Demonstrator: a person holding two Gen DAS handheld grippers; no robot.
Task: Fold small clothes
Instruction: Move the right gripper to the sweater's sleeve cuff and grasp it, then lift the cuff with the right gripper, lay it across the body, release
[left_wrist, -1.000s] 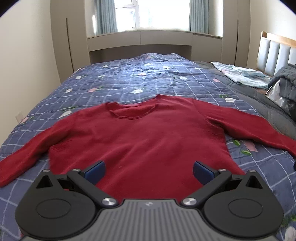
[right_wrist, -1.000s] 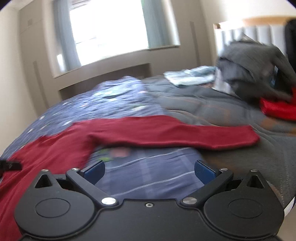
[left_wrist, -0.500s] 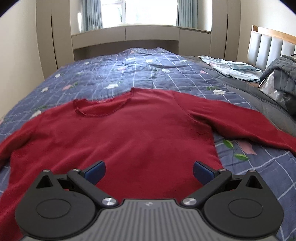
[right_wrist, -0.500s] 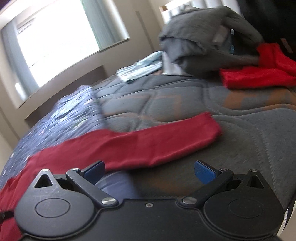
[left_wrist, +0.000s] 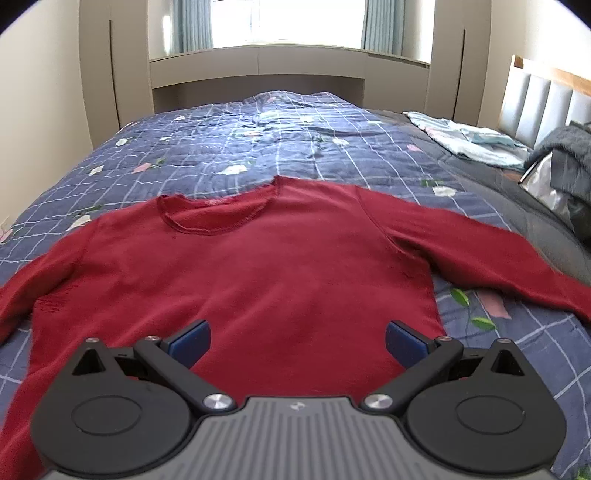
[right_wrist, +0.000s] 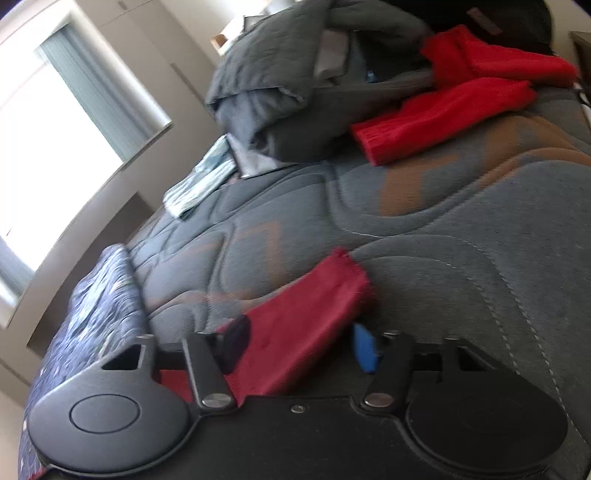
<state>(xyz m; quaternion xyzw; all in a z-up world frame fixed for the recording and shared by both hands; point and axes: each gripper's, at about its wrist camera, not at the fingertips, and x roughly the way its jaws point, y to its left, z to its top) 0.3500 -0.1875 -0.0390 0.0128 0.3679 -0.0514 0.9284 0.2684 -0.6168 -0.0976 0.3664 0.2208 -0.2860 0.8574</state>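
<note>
Lying flat on the blue checked quilt (left_wrist: 229, 147), the dark red sweater (left_wrist: 266, 273) has its collar at 12 o'clock and its hem at 6 o'clock, right under the left gripper (left_wrist: 297, 338), whose blue pads (left_wrist: 190, 338) stand wide apart and hold nothing. The sleeves run out toward 9 and 3 o'clock, so the garment's long line is the sleeve span, crosswise to that gripper.

The sleeve toward 3 o'clock reaches off the quilt onto the grey mattress (right_wrist: 461, 229). Its cuff (right_wrist: 332, 284) points to about 1 o'clock from the right gripper (right_wrist: 301, 345), and the sleeve passes between that gripper's spread fingers; the frame is blurred, and I cannot tell whether either pad touches the cloth. The right hand is plainly the nearer one to this sleeve, so folding it inward looks like its job.

Further off at 12 to 1 o'clock lie a bright red garment (right_wrist: 443, 110) and a heap of grey bedding (right_wrist: 280, 81); a window (left_wrist: 306, 18) closes the room beyond the bed
</note>
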